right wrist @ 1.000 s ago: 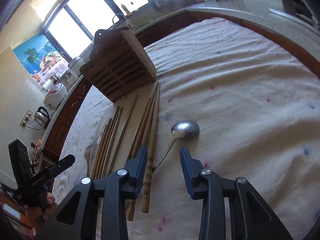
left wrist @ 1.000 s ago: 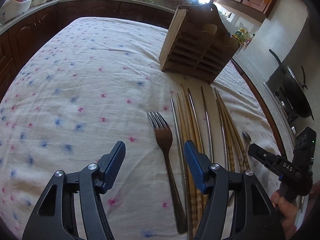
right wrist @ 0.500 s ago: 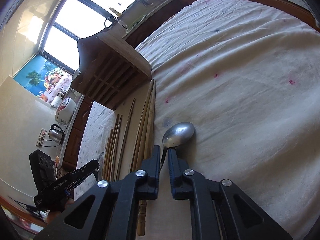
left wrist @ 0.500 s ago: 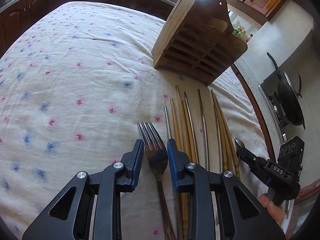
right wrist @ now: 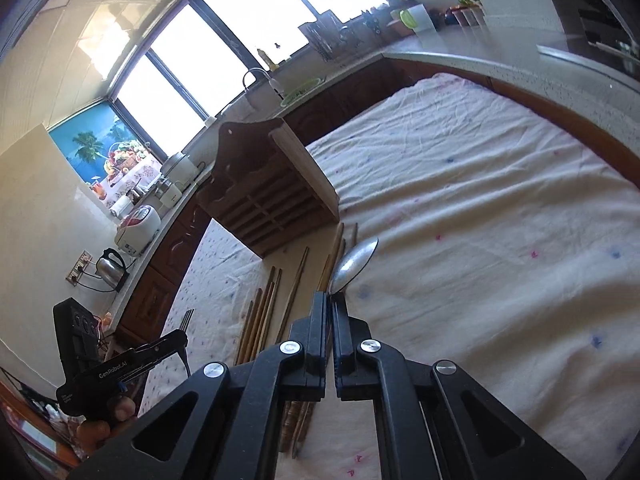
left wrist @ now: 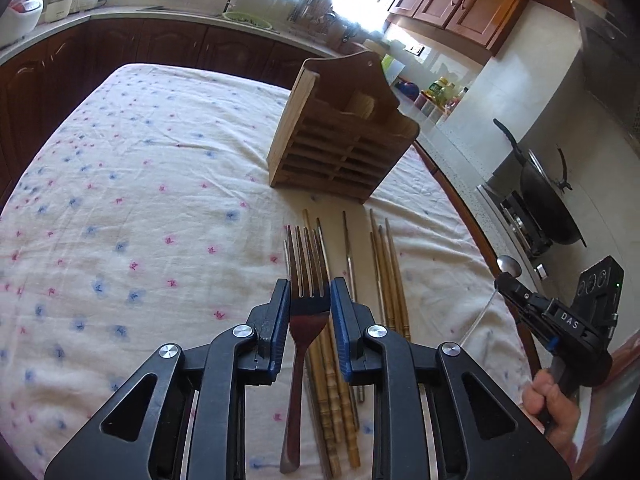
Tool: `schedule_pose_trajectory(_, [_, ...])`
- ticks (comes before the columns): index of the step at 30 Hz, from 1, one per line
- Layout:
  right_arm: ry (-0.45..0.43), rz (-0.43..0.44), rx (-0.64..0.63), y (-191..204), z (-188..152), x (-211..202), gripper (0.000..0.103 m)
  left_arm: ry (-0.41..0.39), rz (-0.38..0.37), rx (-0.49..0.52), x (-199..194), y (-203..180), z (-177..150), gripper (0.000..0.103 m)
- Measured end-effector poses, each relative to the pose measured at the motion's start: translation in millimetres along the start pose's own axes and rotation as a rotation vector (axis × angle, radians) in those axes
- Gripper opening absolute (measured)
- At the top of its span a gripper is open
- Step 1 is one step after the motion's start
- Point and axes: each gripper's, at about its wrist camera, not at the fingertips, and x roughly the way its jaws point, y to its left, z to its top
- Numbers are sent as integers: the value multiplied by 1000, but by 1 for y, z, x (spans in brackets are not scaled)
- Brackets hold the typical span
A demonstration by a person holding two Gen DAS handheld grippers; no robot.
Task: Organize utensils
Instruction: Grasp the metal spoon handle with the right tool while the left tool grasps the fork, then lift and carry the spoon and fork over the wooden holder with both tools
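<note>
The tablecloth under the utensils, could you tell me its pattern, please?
Cream tablecloth scattered with small pink and blue flowers; clearest in the left wrist view.

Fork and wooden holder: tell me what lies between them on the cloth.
In the left wrist view, only chopstick tips and bare floral cloth lie between the fork and the wooden holder.

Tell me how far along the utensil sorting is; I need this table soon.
Barely begun. Nothing visibly sits in the wooden holder, though its slots are partly hidden. In hand: the left tool grips the fork, and the right tool is shut on the spoon, both lifted off the cloth. Left: the chopsticks lying on the tablecloth.
</note>
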Motion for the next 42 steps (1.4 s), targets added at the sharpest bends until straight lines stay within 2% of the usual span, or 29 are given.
schedule_pose_trajectory(1, [-15,6,-2,2,2,-5,2,-12,-5,2,-6,-2,0,18])
schedule_pose_trajectory(2, [-27,13,-4,5,5,-10,2,-25,-9,2,-11,-4,1,3])
schedule_pose_trajectory(5, [-65,24,-20,12,12,-23,2,-42,-45,-9,-22,-5,5,2])
schedule_pose_trajectory(12, [-119,44,-75,32,26,-33,2,-103,-32,-10,-40,-7,16,2])
schedule_pose_trajectory(22, [-147,48,-132,51,45,-18,2,-162,-43,-5,-48,-9,45,2])
schedule_pose_trajectory(27, [-181,44,-161,61,66,-11,2,-203,-81,-3,-48,-17,79,2])
schedule_pose_trajectory(37, [-306,22,-254,91,137,10,2,-363,-155,36,-40,-45,174,2])
schedule_pose_trajectory(42, [-342,-3,-299,103,166,38,2,-418,-134,26,-11,-44,202,2])
